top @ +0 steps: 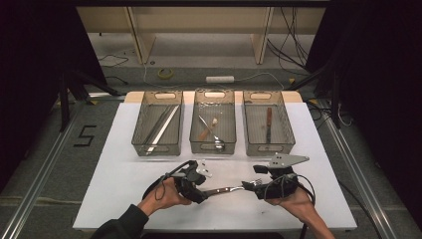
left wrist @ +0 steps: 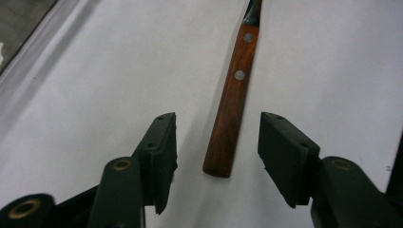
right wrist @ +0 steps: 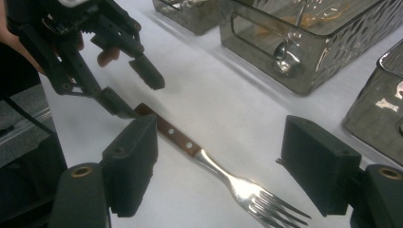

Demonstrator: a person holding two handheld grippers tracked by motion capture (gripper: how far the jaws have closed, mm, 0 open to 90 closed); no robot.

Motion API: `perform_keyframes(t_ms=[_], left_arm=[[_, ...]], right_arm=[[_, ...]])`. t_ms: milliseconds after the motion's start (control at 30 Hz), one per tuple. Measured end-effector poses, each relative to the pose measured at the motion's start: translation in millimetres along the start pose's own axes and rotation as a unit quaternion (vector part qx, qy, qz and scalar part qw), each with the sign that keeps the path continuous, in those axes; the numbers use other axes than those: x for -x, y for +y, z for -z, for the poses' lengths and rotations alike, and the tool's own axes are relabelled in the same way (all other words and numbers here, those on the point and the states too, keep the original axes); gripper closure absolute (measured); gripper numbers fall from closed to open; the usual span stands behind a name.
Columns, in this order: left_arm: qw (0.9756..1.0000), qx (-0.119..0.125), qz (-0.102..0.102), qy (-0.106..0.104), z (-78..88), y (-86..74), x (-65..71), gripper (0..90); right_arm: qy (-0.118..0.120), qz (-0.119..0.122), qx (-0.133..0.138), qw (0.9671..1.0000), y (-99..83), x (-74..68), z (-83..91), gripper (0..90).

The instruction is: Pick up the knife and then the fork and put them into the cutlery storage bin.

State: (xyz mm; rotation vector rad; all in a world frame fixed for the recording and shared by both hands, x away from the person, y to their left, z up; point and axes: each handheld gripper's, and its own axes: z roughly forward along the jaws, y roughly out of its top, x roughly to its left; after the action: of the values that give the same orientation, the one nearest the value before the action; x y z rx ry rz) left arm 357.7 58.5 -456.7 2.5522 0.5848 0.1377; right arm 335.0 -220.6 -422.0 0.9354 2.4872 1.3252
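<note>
I am midway through passing a fork (right wrist: 223, 176) between my two hands, and I judge the step in hand to be the left side's letting go. The jaws of my left gripper (left wrist: 217, 145) stand apart, with the butt of the wooden handle lying between them and neither pad pressing on it. The jaws of my right gripper (right wrist: 218, 164) are also spread wide; the fork's neck and tines lie between them on the white worktop (right wrist: 223, 99), touching neither pad as far as I can tell.

The fork lies flat. Its long axis runs from my left jaws straight across to my right jaws: handle end inside the left pair, tines inside the right pair, pointing toward the right gripper's body.

Next, I think, the right jaws must close squarely across the neck before lifting, and the left pair should back off along the handle's line without nudging it. Beyond my right jaws stand the mesh baskets (right wrist: 304, 71).
</note>
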Motion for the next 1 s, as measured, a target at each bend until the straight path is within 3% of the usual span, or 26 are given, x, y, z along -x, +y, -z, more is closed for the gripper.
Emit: perform_keyframes(t_ms=[500, 767, 1000], left_arm=[[0.999, -0.026, -0.036, -0.011, -14.7, 0.7, 4.6, 69.8], [0.9983, -0.034, -0.047, -0.01, -14.5, 3.4, 7.3, 74.2], [0.9977, -0.037, -0.052, -0.022, -5.3, 5.7, 7.3, 74.5]], right_arm=[[0.002, 0.001, -0.003, 1.0, -0.4, 0.6, -1.3, 29.3], [0.003, 0.001, -0.003, 1.0, -0.1, 0.0, -1.9, 29.5], [0.008, 0.004, -0.005, 0.9999, 0.2, -0.9, -3.5, 29.8]])
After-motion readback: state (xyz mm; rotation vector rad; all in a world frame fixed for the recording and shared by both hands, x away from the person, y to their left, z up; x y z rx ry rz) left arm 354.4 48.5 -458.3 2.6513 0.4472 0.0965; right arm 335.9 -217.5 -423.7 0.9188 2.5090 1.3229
